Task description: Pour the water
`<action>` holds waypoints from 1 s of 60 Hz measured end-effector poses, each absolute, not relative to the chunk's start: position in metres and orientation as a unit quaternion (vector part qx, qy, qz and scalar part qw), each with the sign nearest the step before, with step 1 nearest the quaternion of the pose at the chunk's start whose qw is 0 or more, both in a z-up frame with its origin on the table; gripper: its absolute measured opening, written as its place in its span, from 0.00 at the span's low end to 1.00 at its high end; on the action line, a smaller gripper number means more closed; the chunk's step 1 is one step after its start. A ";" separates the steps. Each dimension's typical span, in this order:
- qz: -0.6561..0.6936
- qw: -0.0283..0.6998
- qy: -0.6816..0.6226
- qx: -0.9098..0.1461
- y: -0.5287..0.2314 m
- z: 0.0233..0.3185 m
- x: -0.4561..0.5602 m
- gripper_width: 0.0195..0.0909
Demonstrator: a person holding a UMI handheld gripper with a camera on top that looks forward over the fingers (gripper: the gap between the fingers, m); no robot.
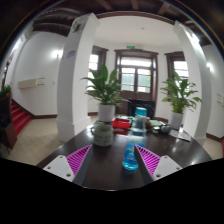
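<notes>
tongs (104, 160) open behind blue bottle (130, 157)

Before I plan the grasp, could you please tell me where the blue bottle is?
In the gripper view, the blue bottle stands on the dark table between the open gripper's jaws, nearer the right one, with a pale cup beyond to its left.

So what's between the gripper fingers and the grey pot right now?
In the gripper view, a blue bottle stands between the open gripper fingers; bare dark table runs on to the grey pot.
</notes>
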State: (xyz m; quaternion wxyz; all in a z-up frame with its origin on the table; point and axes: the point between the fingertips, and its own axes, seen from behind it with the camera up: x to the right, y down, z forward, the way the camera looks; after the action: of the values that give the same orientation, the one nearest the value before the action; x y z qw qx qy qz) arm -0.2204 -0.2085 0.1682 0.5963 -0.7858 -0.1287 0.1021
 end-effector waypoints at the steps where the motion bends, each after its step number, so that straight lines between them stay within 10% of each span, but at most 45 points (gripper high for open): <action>1: 0.095 0.596 -0.123 -0.787 -0.208 0.160 -0.214 0.92; 11: 0.081 0.597 -0.065 -0.796 -0.176 0.096 -0.175 0.93; 28: 0.064 0.602 -0.058 -0.794 -0.091 0.075 -0.163 0.90; 51: 0.072 0.625 -0.052 -0.776 -0.069 0.074 -0.178 0.27; 60: 0.063 0.630 -0.051 -0.773 -0.068 0.075 -0.175 0.21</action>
State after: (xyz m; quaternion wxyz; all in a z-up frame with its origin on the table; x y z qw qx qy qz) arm -0.1753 -0.0679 0.0754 0.6298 -0.7725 -0.0507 0.0628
